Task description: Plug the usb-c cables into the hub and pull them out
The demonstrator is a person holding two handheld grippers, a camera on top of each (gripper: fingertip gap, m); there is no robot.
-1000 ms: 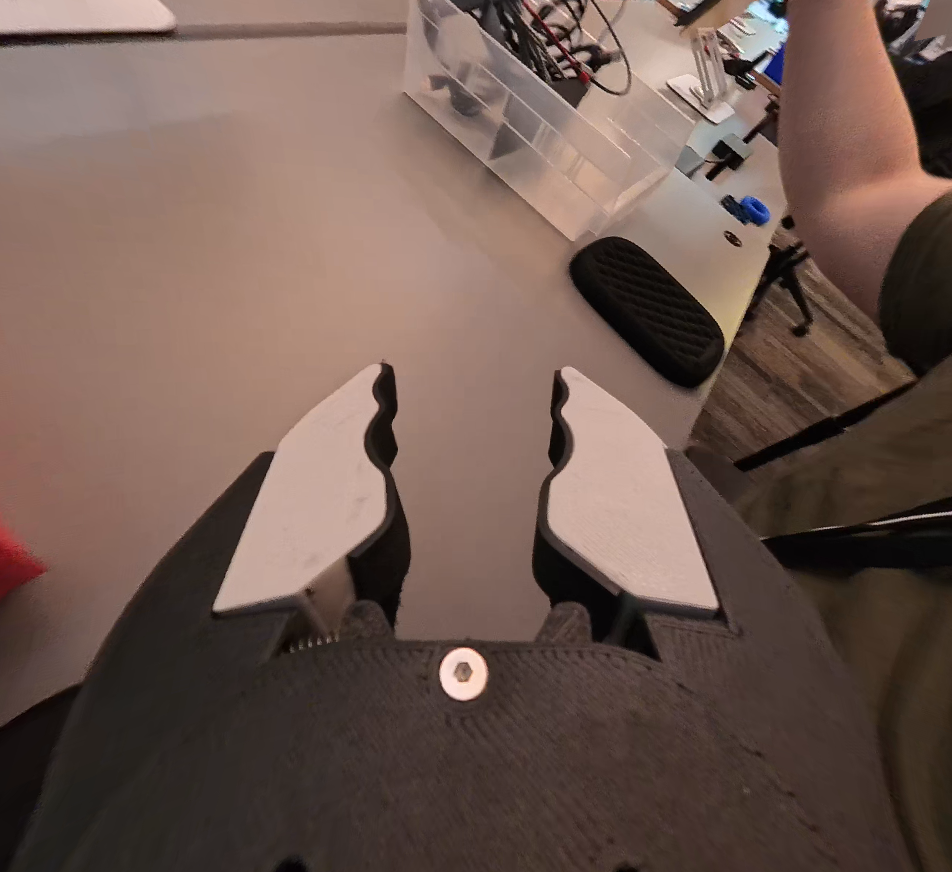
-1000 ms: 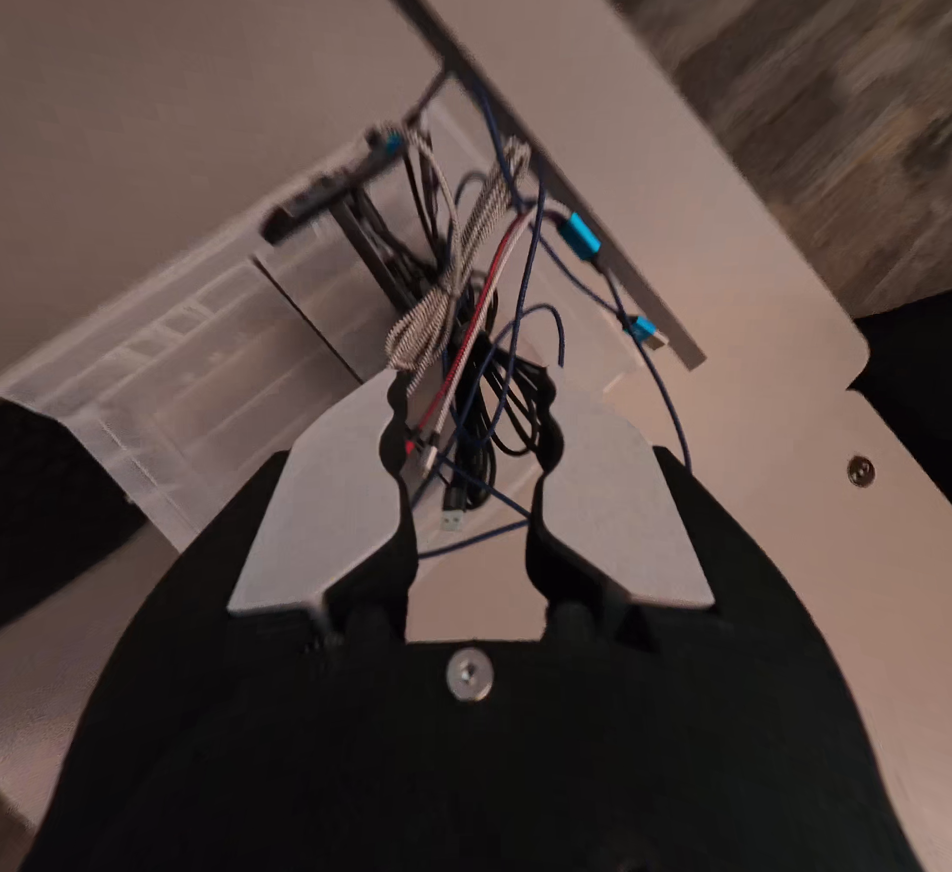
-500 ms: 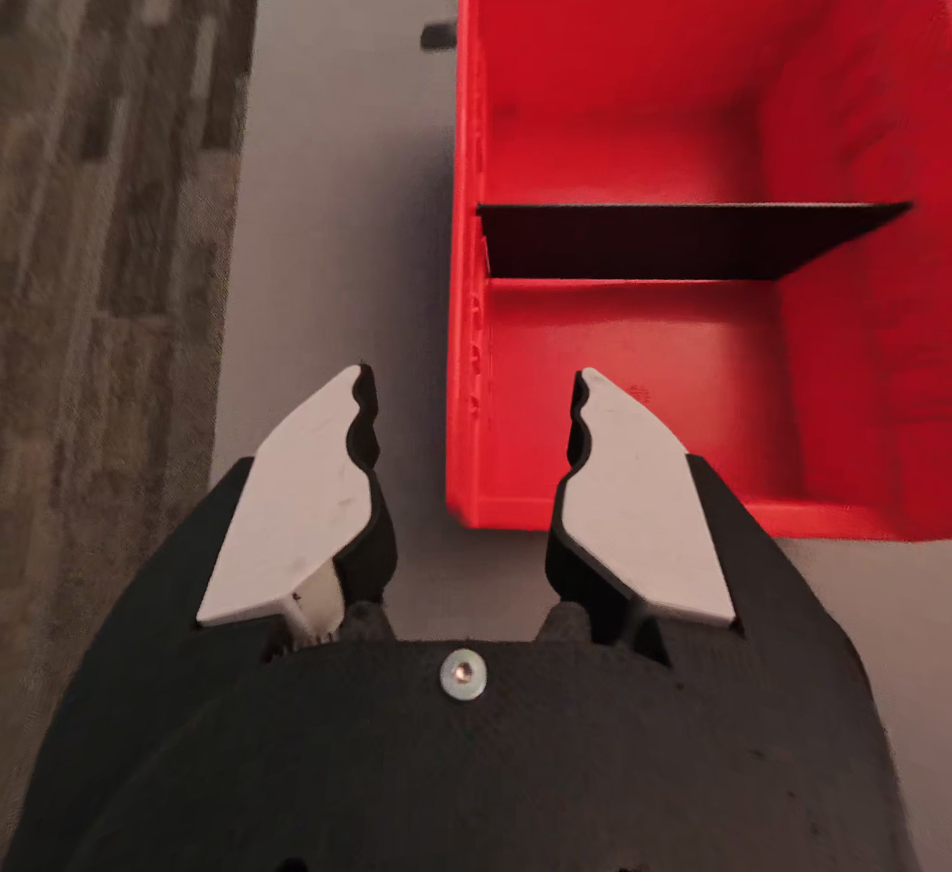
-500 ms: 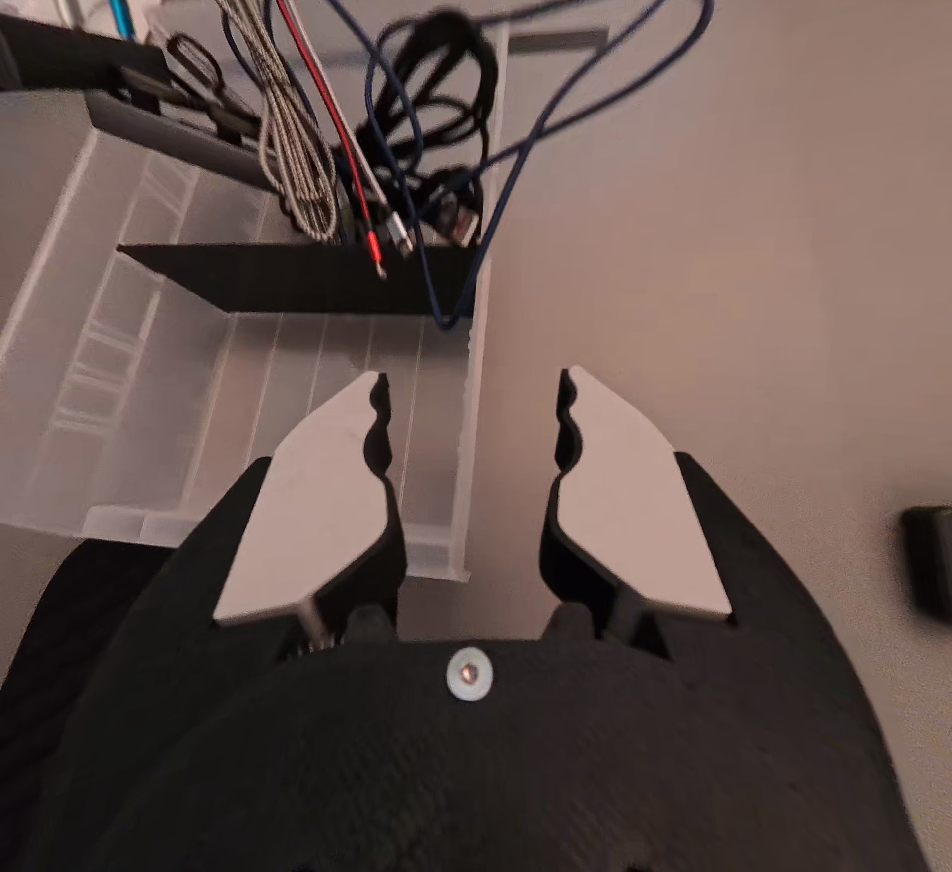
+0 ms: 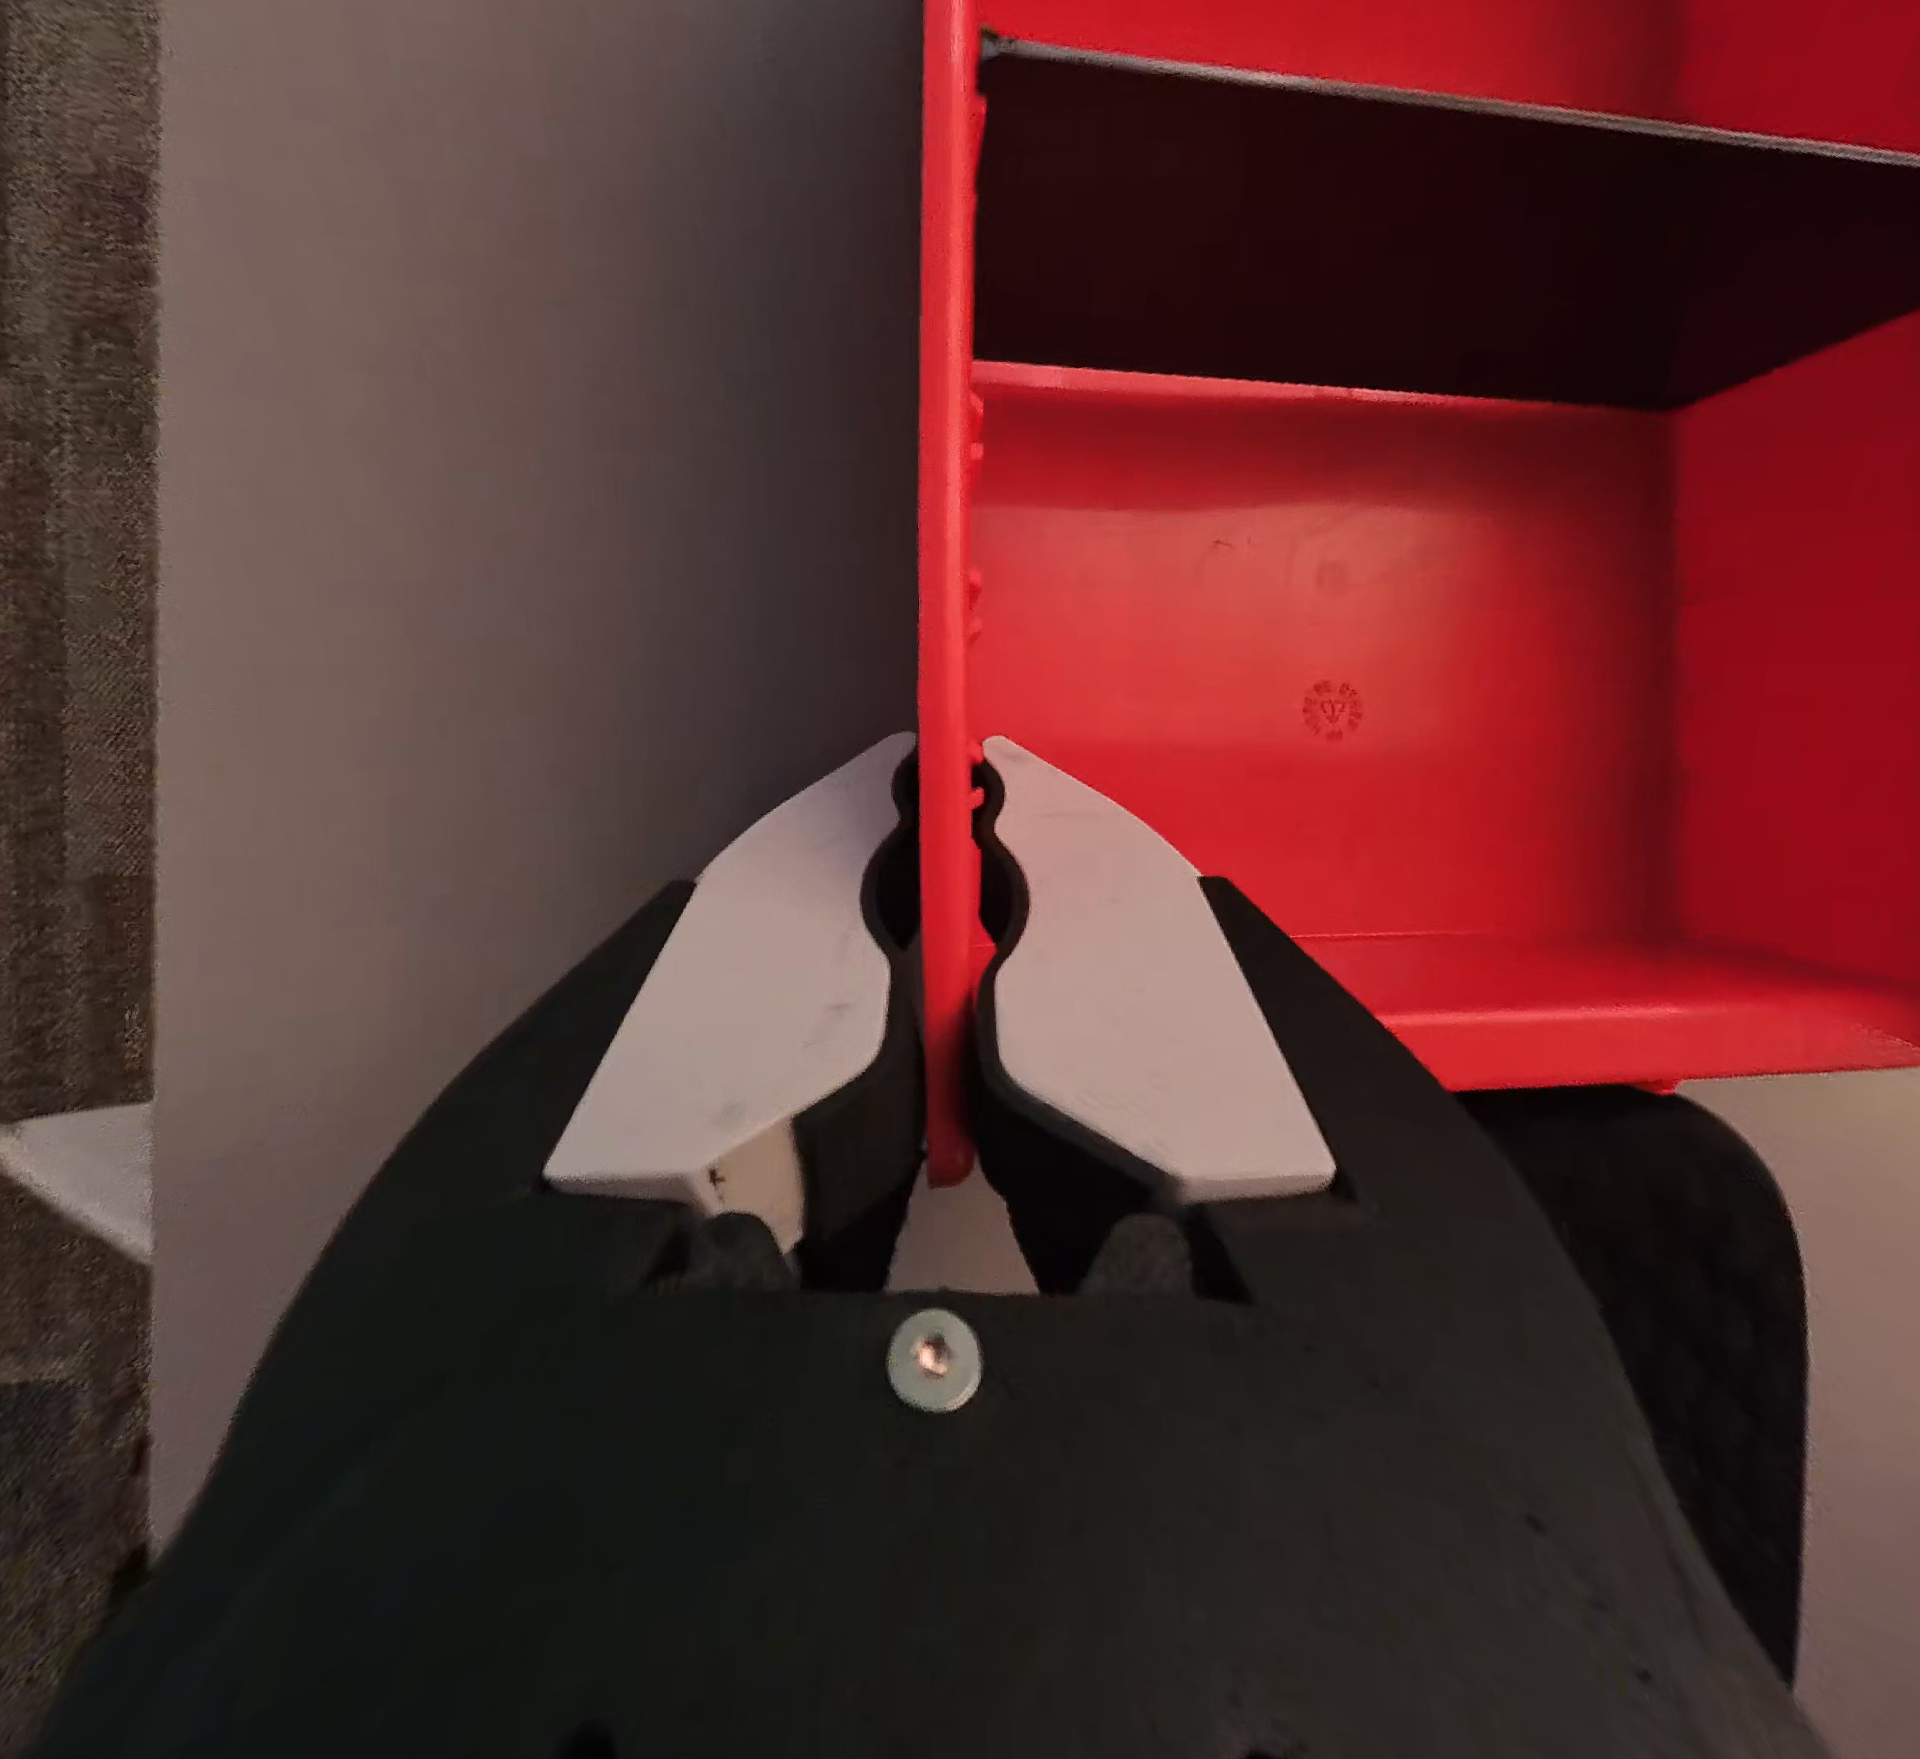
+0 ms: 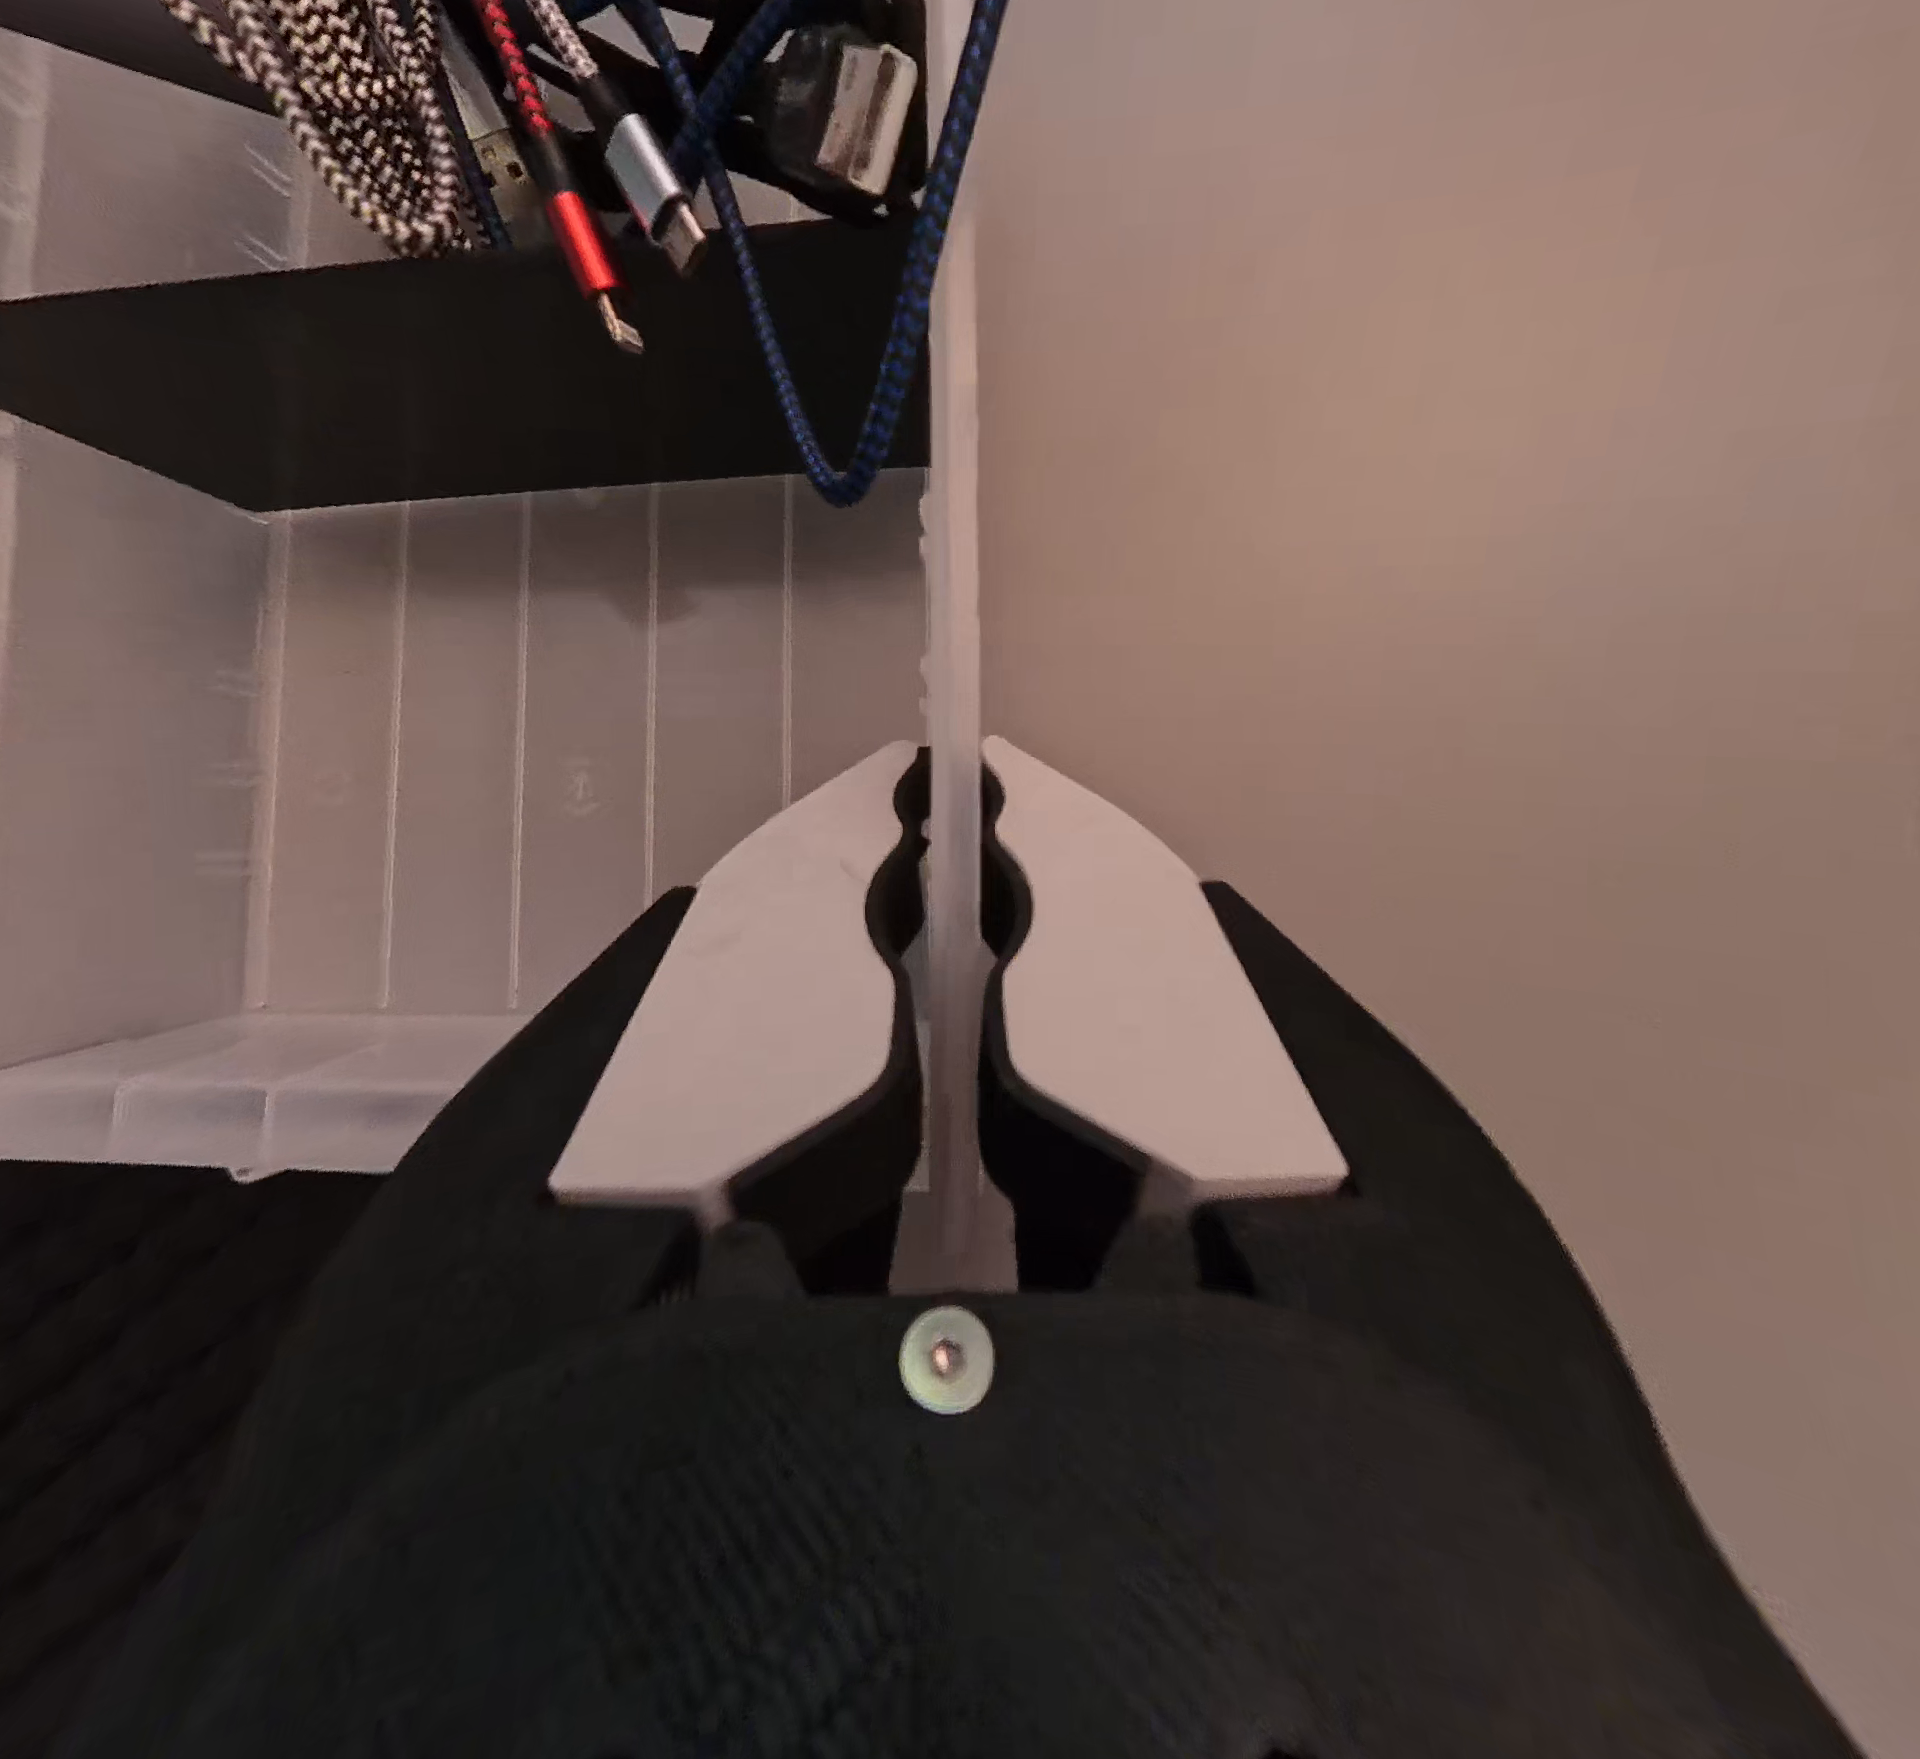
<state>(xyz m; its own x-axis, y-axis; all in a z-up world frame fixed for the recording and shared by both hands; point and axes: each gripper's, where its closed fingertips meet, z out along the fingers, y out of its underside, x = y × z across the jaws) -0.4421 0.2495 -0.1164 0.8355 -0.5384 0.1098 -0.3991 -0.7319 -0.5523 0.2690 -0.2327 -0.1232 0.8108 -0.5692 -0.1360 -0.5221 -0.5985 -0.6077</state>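
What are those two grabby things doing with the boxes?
Each one is pinching the side wall of a box. The left gripper is shut on the red bin, whose near compartment is empty. The right gripper is shut on the clear bin, which has a tangle of cables behind its black divider. No cable is being held yet.

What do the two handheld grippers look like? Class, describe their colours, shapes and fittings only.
The left gripper and right gripper look the same. Each has a broad black body with a textured surface and one silver screw in the middle. Two flat, pale grey fingers taper towards the tips, with black, wavy pads along their inner edges. No cables, sleeves or hands show.
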